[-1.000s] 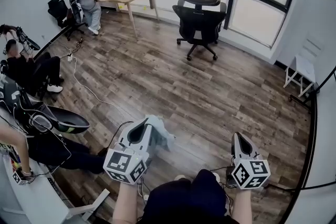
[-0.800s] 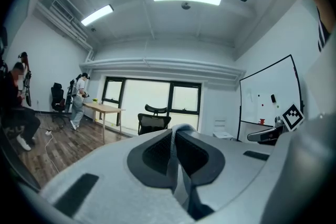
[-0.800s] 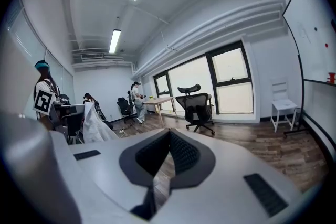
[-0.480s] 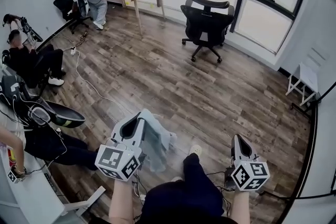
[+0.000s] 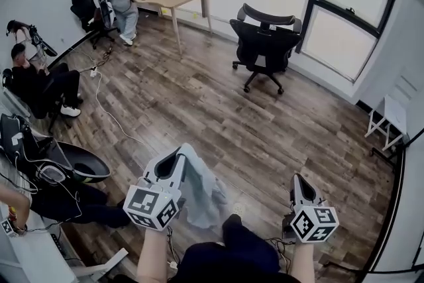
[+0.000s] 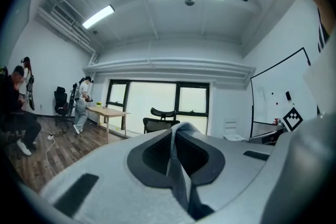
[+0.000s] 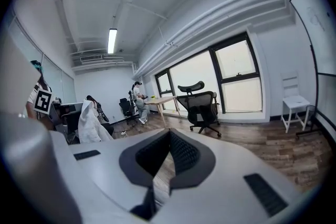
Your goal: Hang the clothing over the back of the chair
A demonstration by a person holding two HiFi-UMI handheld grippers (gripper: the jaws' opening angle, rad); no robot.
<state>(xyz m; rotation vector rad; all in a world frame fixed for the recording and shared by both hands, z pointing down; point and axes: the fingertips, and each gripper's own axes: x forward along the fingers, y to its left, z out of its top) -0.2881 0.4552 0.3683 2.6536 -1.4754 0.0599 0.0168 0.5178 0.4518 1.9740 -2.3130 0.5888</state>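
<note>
LEFT GRIPPER [image 5: 177, 156]: jaws clamped on pale blue-grey fabric garment [image 5: 201, 190], which hangs below them, long axis vertical | RIGHT GRIPPER [image 5: 300, 178]: jaws apparently together, empty | TARGET: black mesh office chair [image 5: 265, 43], well ahead, between both grippers, slightly nearer the right.

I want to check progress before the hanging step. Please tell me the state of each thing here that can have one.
left hand-held gripper: shut on the clothing.
right hand-held gripper: shut, nothing between its jaws.
clothing: hanging loose from the left hand-held gripper, not yet on the chair.
chair: upright across the floor by the window, its back bare.
</note>
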